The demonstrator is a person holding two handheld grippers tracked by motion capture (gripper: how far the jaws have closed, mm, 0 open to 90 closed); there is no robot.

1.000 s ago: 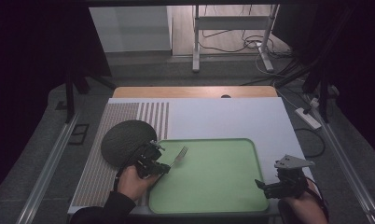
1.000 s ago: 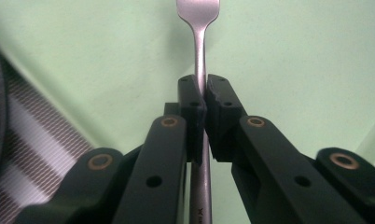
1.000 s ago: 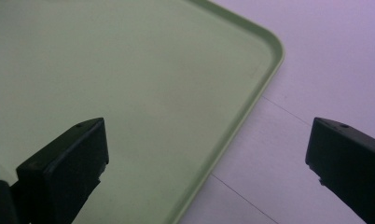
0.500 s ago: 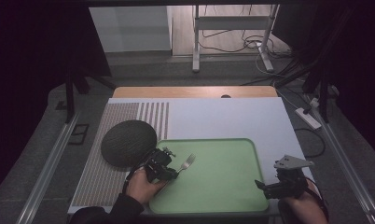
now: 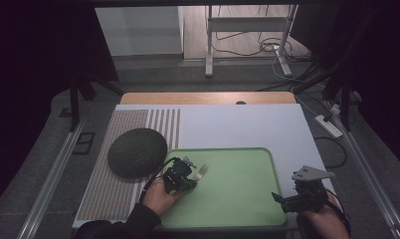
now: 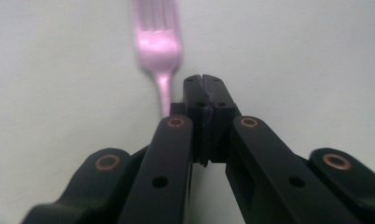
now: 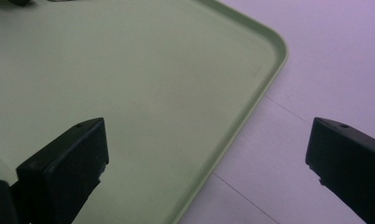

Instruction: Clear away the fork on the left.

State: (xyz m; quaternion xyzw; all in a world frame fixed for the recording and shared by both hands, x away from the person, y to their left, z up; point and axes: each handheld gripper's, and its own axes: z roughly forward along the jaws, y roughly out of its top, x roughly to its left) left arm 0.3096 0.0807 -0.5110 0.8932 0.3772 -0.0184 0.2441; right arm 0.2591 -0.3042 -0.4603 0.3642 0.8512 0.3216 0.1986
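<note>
A metal fork lies over the left part of the green tray, tines pointing to the far right. My left gripper is shut, and the fork's handle runs back into its closed jaws. In the left gripper view the fork shows blurred just left of the shut tips, above the tray's pale surface. My right gripper is open with nothing between its jaws, at the tray's near right corner. The right gripper view has the tray's rim between the spread jaws.
A dark round woven mat lies left of the tray on a striped cloth. The white table top stretches behind the tray. A power strip and cables lie off the table's right side.
My left gripper has moved right and slightly nearer, from the tray's left edge onto the tray, carrying the fork with it. The right gripper has stayed where it was.
</note>
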